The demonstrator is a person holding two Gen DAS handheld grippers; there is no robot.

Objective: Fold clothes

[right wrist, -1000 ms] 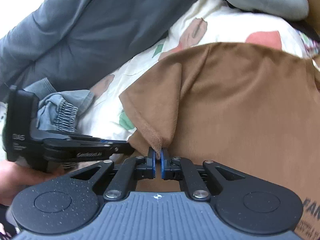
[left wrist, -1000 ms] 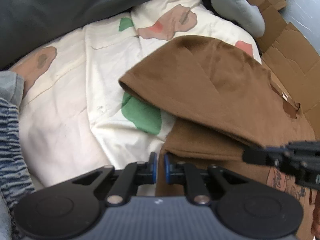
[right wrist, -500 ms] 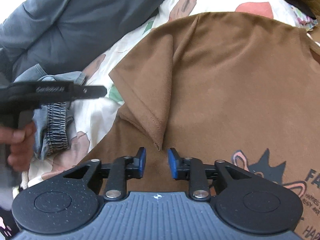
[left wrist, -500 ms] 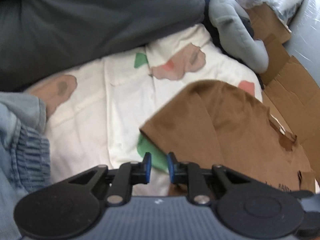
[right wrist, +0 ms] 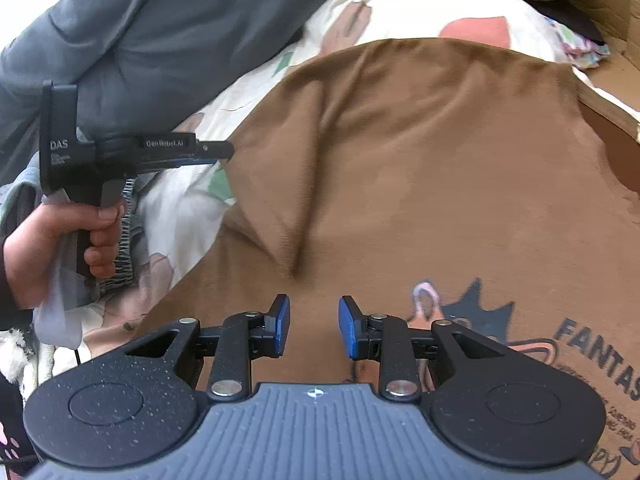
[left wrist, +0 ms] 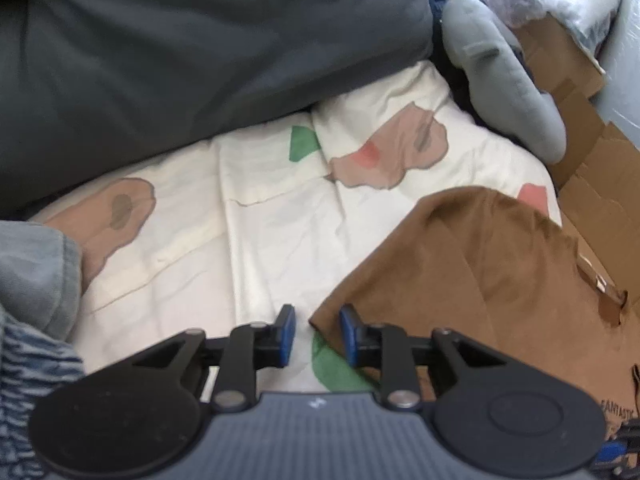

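Right wrist view shows me the brown T-shirt (right wrist: 440,168) spread across the patterned sheet (right wrist: 180,208), filling the picture from 12 o'clock down to 4 o'clock, with a cat print (right wrist: 476,312) near my blue pads. My right gripper (right wrist: 314,328) is released, with a gap between the pads and nothing in it; it hangs over the shirt. One sleeve (right wrist: 280,184) lies folded in over the shirt's body, at about 11 o'clock from my pads, so I think that side is tucked to make the shirt narrower. At 9 o'clock a hand (right wrist: 60,248) holds my left gripper (right wrist: 218,151), and its tip points at the folded sleeve's edge. In the left wrist view the left gripper (left wrist: 314,334) is also released and holds nothing; the shirt's edge (left wrist: 320,318) sits just between and beyond its pads, close enough to pinch. A dark grey blanket (left wrist: 200,60) lies at 12 o'clock, and blue jeans (left wrist: 32,320) sit at 9 o'clock.
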